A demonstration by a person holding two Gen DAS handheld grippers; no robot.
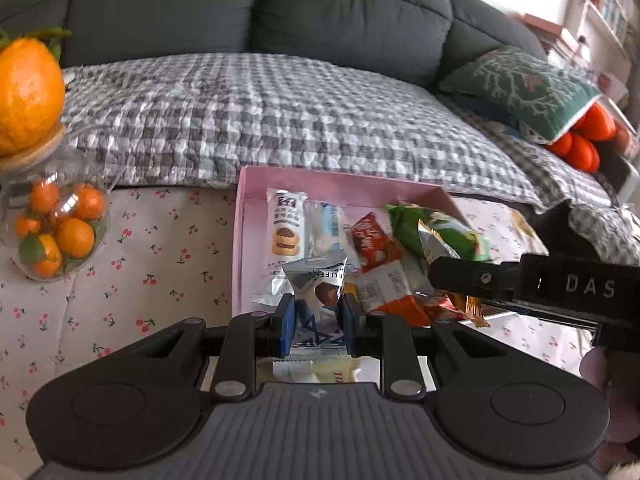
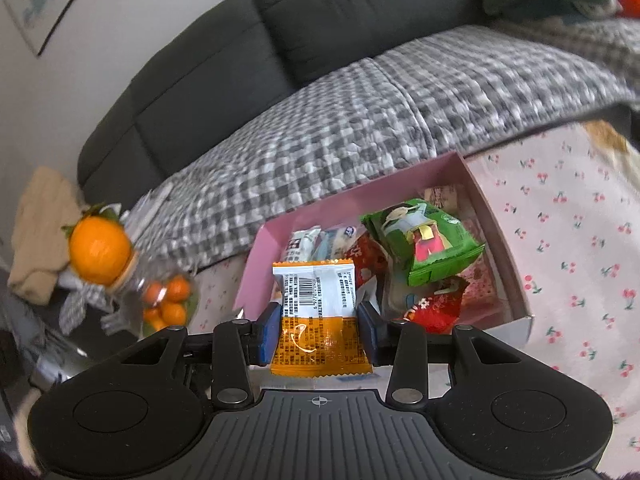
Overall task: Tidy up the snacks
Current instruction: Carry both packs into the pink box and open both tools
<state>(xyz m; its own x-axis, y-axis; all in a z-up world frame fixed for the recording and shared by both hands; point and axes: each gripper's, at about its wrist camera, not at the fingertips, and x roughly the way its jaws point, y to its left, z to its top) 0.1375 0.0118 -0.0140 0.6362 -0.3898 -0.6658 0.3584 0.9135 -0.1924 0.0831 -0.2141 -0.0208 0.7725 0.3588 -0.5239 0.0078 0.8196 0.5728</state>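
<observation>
Fingers (image 1: 319, 322) clamp silver packet (image 1: 320, 284); right fingers (image 2: 319, 334) clamp orange packet (image 2: 318, 320)

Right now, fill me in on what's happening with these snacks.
A person is sorting wrapped snacks into a pink box on a cherry-print cloth, a gripper in each hand. The left gripper has its jaws shut on a silver chocolate packet at the box's near edge. The right gripper grips an orange-and-white packet, held up in front of the box. Several snacks already lie inside, including a green packet.
</observation>
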